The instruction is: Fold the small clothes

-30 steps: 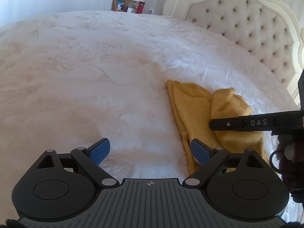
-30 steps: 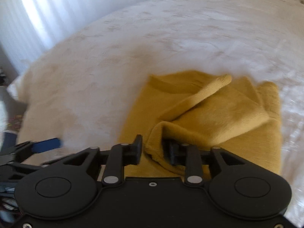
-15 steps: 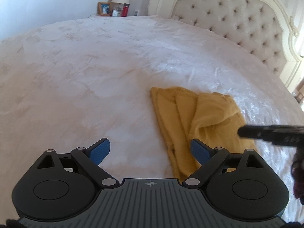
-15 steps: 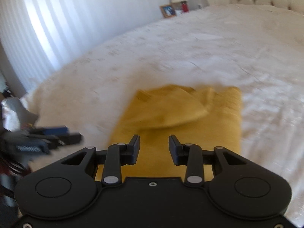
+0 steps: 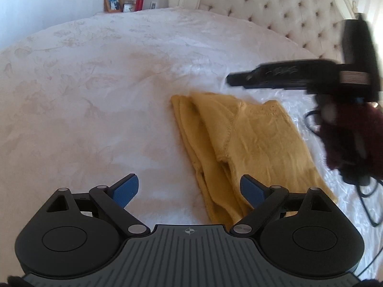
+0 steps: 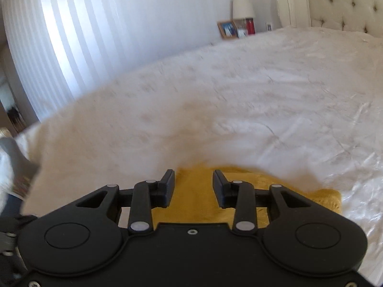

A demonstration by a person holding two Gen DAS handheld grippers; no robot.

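Right gripper (image 6: 193,186) now clear of garment (image 5: 249,143)

Folded mustard-yellow garment (image 5: 241,141) lying flat on the white bedspread (image 5: 100,91), right of centre frame. Left tool (image 5: 189,189) along the bottom edge, blue pads (image 5: 125,189) spread wide and empty, right pad over the cloth's near edge. Right tool (image 5: 287,76) blurred at upper right, above the garment and clear of it, before the tufted headboard (image 5: 275,7).

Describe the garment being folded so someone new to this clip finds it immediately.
Start at the big bed with the white bedspread and tufted headboard. On its right part lies the mustard-yellow knit garment, folded into a flat rectangle. It is the only coloured thing on the bedspread.
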